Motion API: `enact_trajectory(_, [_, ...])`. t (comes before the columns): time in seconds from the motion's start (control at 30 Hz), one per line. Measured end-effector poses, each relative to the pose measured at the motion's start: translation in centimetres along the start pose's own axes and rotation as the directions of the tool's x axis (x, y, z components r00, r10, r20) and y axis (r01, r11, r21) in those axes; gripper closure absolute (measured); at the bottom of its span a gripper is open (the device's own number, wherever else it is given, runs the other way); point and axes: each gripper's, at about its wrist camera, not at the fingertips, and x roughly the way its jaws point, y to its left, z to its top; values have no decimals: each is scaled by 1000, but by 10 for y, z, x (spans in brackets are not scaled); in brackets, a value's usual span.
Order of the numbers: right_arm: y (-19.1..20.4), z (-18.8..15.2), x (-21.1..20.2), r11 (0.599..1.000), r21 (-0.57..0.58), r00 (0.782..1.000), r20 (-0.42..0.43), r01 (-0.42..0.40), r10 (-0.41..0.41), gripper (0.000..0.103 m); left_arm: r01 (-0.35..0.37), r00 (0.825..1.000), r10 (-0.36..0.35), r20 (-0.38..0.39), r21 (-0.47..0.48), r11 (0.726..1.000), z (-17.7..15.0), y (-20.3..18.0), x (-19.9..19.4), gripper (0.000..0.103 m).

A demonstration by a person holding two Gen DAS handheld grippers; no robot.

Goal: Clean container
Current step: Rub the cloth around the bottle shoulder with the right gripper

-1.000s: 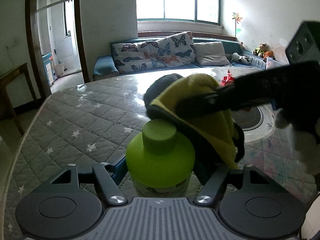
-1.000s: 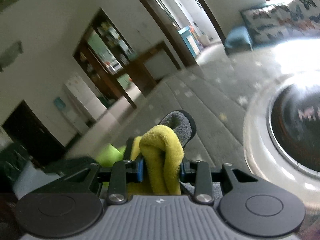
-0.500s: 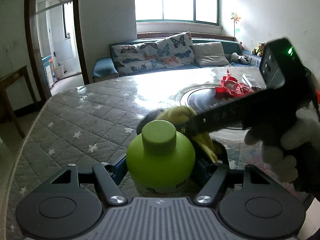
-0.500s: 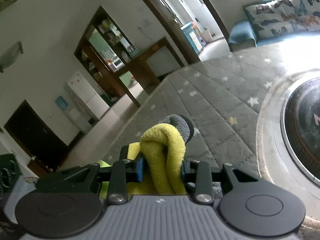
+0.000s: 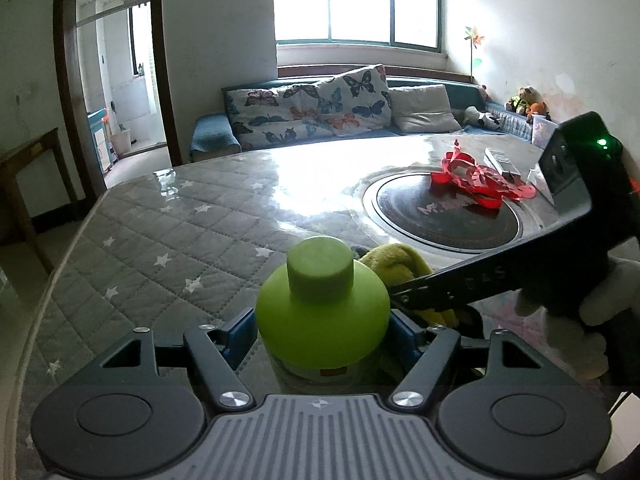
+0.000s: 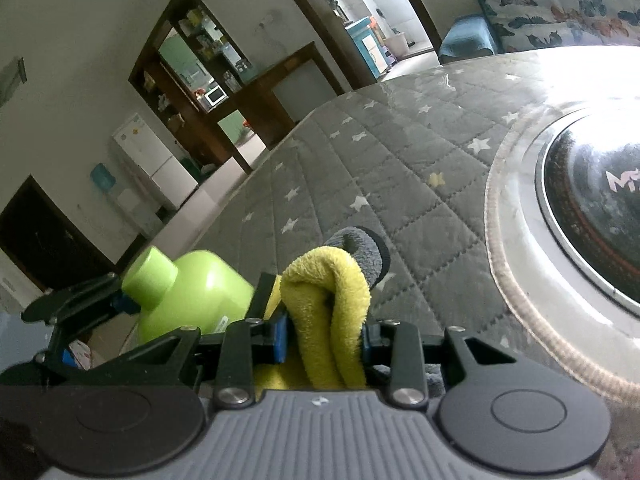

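White walls, scuffed. Wide window (image 5: 352,0) upper centre of left wrist view, strong daylight, glare on table top. Below it, blue sofa (image 5: 216,136) with butterfly-print cushions (image 5: 316,108) and plain cream pillow (image 5: 424,108). Stuffed toys (image 5: 526,100) and pinwheel (image 5: 474,36) at right corner. Dark-framed doorway (image 5: 116,64) upper left, opens to bright tiled room. Wooden side table (image 5: 28,160) at left edge. Right wrist view: dark wooden shelf unit (image 6: 200,76) upper left, white fridge (image 6: 148,160) beside it, pale floor.
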Motion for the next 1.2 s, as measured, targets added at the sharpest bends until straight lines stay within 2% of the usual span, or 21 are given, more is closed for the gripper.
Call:
enact_trajectory(0.17, [9, -7, -12, 1000, 4, 1000, 22, -15, 15, 71, 5, 1000, -5, 1, 1, 1000, -2, 1, -1, 32])
enact_trajectory(0.37, [21, 9, -32, 997, -8, 992, 104, -77, 77, 70, 6, 1000, -6, 3, 9, 1000, -3, 1, -1, 32])
enact_trajectory(0.57, [35, 25, -23, 994, -58, 989, 109, -96, 102, 70, 14, 1000, -14, 4, 6, 1000, -5, 4, -1, 32])
enact_trajectory(0.67, [33, 31, -12, 995, -46, 991, 100, -86, 90, 69, 17, 1000, -17, 5, 11, 1000, -4, 3, -2, 32])
enact_trajectory(1.2, [29, 12, -20, 996, -42, 995, 64, -76, 79, 70, 1, 1000, -1, -4, -3, 1000, -9, 5, -11, 31])
